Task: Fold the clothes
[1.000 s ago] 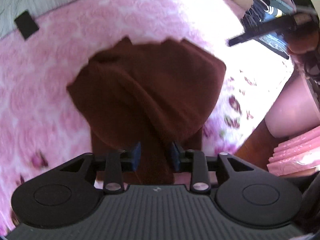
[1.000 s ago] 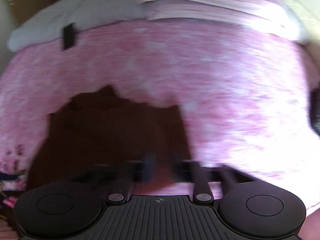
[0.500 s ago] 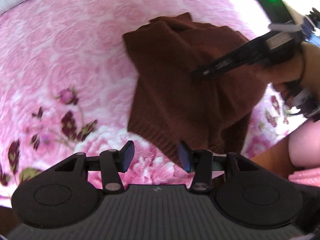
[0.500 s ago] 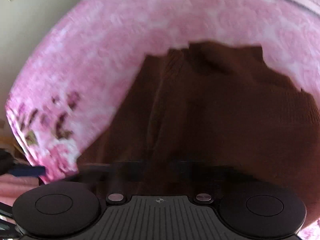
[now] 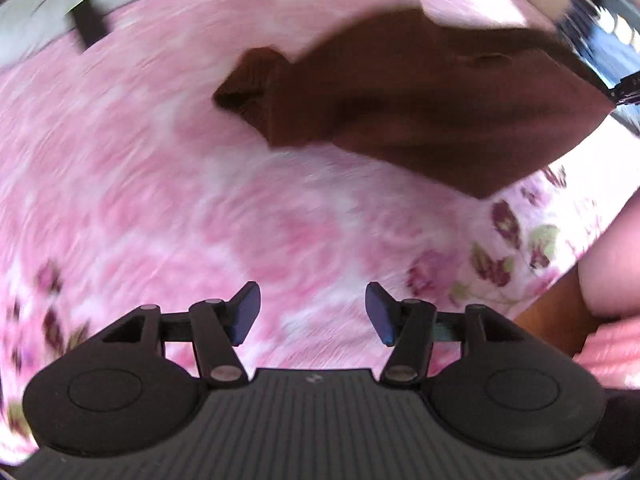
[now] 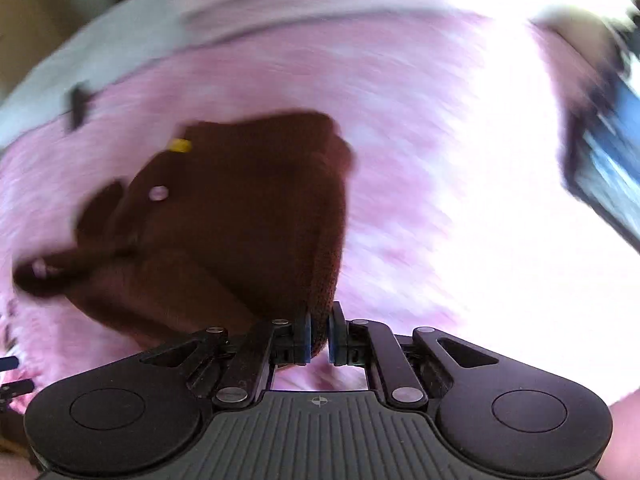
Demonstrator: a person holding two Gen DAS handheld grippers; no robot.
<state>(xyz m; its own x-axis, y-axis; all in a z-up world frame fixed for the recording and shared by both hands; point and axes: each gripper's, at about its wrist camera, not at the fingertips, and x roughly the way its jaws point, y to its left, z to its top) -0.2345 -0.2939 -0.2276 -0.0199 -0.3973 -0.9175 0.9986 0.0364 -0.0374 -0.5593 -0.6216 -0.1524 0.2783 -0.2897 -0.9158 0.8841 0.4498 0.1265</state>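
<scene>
A dark brown knitted sweater (image 5: 432, 96) hangs bunched above the pink floral bedspread (image 5: 208, 208), at the upper right of the left wrist view. My left gripper (image 5: 312, 316) is open and empty, low over the bedspread, well short of the sweater. In the right wrist view my right gripper (image 6: 319, 336) is shut on an edge of the sweater (image 6: 240, 216), which spreads away to the left and has a yellow tag (image 6: 180, 145). The right gripper's body (image 5: 600, 36) shows at the top right of the left wrist view. Both views are motion-blurred.
A small black rectangular object (image 5: 90, 26) lies near the grey-white bedding (image 6: 120, 36) at the bed's far side. A dark device (image 6: 604, 164) is at the right edge. The bed's near edge, a pink stack (image 5: 612, 348) and brown floor (image 5: 556, 316) are at lower right.
My left gripper let go of the sweater, opened wide and drew back over the bedspread. My right gripper took hold of the sweater's edge and lifted it up and to the right.
</scene>
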